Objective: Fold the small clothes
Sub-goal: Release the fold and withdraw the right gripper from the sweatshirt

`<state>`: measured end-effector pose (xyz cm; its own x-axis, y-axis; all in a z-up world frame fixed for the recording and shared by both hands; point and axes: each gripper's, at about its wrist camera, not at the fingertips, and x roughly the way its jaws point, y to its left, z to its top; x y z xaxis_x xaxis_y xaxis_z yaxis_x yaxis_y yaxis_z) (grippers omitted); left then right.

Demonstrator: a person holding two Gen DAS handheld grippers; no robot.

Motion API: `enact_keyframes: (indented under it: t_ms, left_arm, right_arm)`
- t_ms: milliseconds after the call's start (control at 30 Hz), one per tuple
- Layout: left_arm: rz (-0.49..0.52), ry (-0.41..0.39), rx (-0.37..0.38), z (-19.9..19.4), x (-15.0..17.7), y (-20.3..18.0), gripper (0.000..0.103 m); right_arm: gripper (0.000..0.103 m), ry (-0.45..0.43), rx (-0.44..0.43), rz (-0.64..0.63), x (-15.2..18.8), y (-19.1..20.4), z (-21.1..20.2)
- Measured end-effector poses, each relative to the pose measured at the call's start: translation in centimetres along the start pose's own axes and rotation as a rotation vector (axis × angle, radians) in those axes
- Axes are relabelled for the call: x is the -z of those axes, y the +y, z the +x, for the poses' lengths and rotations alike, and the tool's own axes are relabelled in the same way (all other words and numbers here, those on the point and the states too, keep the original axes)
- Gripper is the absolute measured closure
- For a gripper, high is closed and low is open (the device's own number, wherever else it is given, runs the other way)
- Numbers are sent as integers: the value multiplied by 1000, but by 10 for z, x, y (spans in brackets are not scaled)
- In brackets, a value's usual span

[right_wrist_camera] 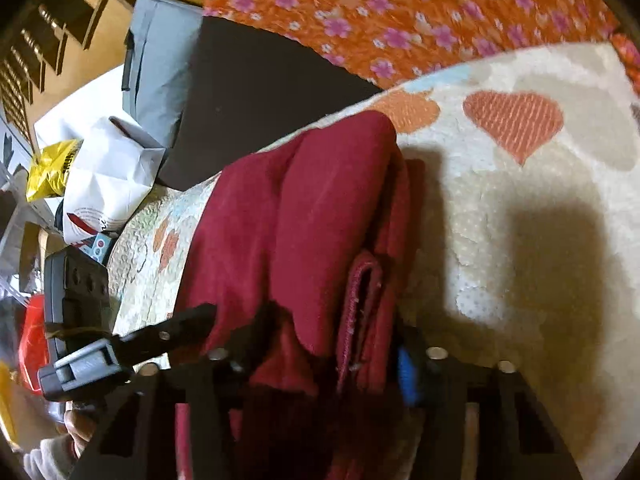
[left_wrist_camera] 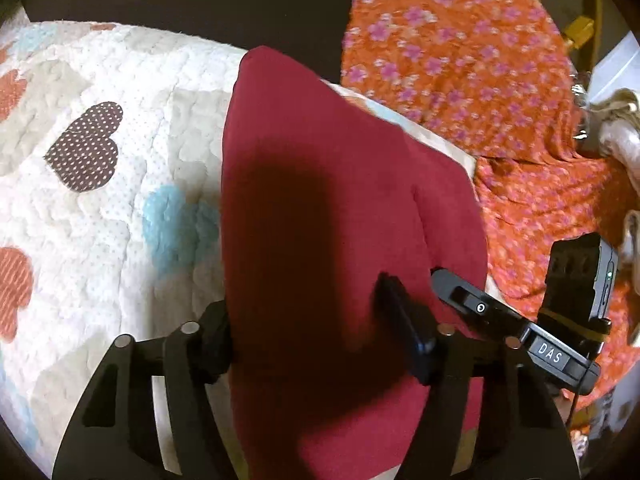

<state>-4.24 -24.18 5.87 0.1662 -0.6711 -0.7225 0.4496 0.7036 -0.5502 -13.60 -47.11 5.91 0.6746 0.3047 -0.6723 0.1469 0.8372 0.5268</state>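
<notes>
Over the heart quilt [left_wrist_camera: 100, 208], both my left hand-held gripper [left_wrist_camera: 312, 336] and right hand-held gripper [right_wrist_camera: 332, 356] pinch the red garment [left_wrist_camera: 320, 184], whose stacked layers could slip apart if either loosens.

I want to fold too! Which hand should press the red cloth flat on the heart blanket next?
Probably left. The left gripper sits over a smooth stretch of the red cloth, while the right gripper is bunched up in its thick folded edge.

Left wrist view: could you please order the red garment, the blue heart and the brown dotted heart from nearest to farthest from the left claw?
1. Red garment, between the left claw's fingers.
2. Blue heart, left of the garment on the quilt.
3. Brown dotted heart, farther left and beyond.
</notes>
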Motion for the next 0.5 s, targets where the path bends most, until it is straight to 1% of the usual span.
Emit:
enact_keyframes:
  t_ms: [67,167,233,300,333,367,400,433,500]
  left_arm:
    - [7,16,11,-18,12,-7,38]
    - [48,34,-24,-47,37,-20,38]
    - [43,40,-50,-61,58,-23,38]
    - [39,81,-122,-63,82,-23,38]
    - [47,106,-171,-62,91,-23,38]
    - [75,109,-230,-62,101,-24,38]
    - [96,86,-257,-67,108,-26,38]
    - [100,61,-274,-72,112,-28,38]
    - [95,50,-296,-79,116,-32,38]
  right_arm:
    - [57,3,-2,-23,7,11,-15]
    - [57,19,-17,-50,31,29,-42]
    - [57,29,-32,-48,49,33,-50]
    - [55,64,-23,-19,68,30,-49]
    - [53,105,1,0,78,27,-47]
    - [53,141,46,8,87,23,-47]
    - [53,154,88,7,95,21,-51]
    - [53,135,92,8,101,20,-62]
    - [53,78,107,10,107,24,-92]
